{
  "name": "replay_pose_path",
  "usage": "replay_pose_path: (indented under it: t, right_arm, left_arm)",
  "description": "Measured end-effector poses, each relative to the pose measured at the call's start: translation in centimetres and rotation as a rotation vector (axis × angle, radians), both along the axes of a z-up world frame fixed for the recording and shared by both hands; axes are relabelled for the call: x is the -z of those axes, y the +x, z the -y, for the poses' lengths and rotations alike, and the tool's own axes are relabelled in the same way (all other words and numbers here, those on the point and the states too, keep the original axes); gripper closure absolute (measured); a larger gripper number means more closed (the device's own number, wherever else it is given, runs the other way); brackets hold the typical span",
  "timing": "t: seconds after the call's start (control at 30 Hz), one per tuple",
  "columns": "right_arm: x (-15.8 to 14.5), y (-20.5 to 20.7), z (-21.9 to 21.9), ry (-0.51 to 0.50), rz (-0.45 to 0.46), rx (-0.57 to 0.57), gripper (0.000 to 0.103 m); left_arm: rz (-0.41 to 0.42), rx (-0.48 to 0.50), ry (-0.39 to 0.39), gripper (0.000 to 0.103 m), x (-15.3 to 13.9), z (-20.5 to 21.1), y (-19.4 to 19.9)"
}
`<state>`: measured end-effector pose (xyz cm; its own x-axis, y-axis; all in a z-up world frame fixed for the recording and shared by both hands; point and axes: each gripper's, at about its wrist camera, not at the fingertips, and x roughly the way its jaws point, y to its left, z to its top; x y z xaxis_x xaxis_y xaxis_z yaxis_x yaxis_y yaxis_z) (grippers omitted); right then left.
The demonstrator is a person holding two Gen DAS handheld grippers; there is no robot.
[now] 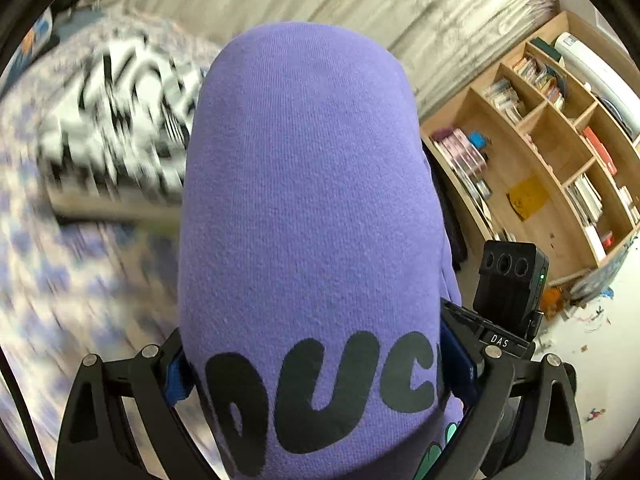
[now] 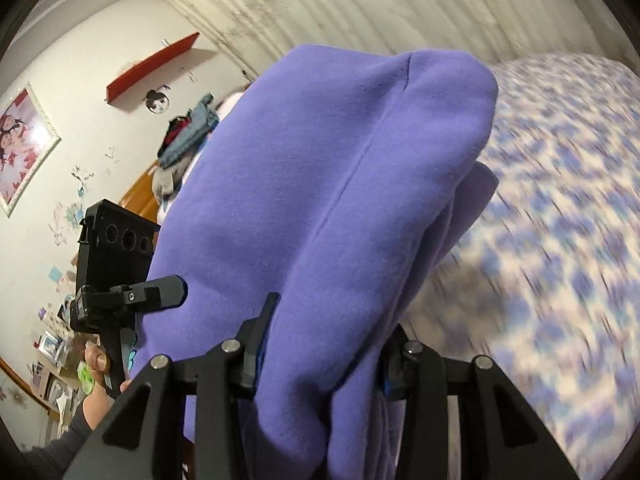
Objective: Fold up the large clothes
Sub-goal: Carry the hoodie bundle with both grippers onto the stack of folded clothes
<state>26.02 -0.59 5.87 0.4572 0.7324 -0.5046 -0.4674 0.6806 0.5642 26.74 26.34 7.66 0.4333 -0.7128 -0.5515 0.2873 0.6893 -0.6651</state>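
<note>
A purple sweatshirt (image 1: pixel 304 200) with black block letters fills the middle of the left wrist view, draped over my left gripper (image 1: pixel 316 368), which is shut on it. The fingertips are hidden under the cloth. In the right wrist view the same purple sweatshirt (image 2: pixel 320 200) is bunched over my right gripper (image 2: pixel 320 360), which is shut on it. The left gripper (image 2: pixel 116 272) and the hand holding it show at the left of the right wrist view. The garment is lifted above the bed.
A bed with a blue-and-white patterned cover (image 2: pixel 560 200) lies below. A black-and-white patterned folded item (image 1: pixel 120 120) sits on the bed. A wooden bookshelf (image 1: pixel 540 160) stands at the right. Clothes pile (image 2: pixel 184 144) on a wooden piece by the wall.
</note>
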Motion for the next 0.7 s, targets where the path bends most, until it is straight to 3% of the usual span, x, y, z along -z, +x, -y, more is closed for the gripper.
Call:
replay_pose_path:
  t: [0.17,0.3,0.43,0.53,0.6,0.7]
  right_arm:
    - [-0.9,8.9,-5.2,0.035,0.049,0.007,0.063]
    - [0.4,16.1,-8.8,0.069,0.042,0.048,0.063]
    - [4.1,22.0,-11.3,0.053,0.014,0.072,0.063]
    - [8.5,25.9,-13.0,0.002,-0.076,0.102,0.062]
    - [10.7,27.1,-13.3,0.012,-0.105,0.127,0.058]
    - [11.0,27.4,-12.8,0.041,-0.117,0.142,0.048]
  left_arm:
    - [0.066,-0.004,0.067,0.007,-2.0,-4.9,10.1]
    - [0.087,-0.003,0.109,0.006,-1.5,-7.7,17.5]
    - [0.035,-0.015,0.166,0.005,2.4,-9.2,24.8]
    - [-0.082,-0.046,0.221,0.004,7.3,-9.5,28.8]
    - [-0.074,-0.061,0.219,0.004,8.6,-9.7,30.1]
    - [-0.070,-0.066,0.175,0.003,8.9,-10.3,30.3]
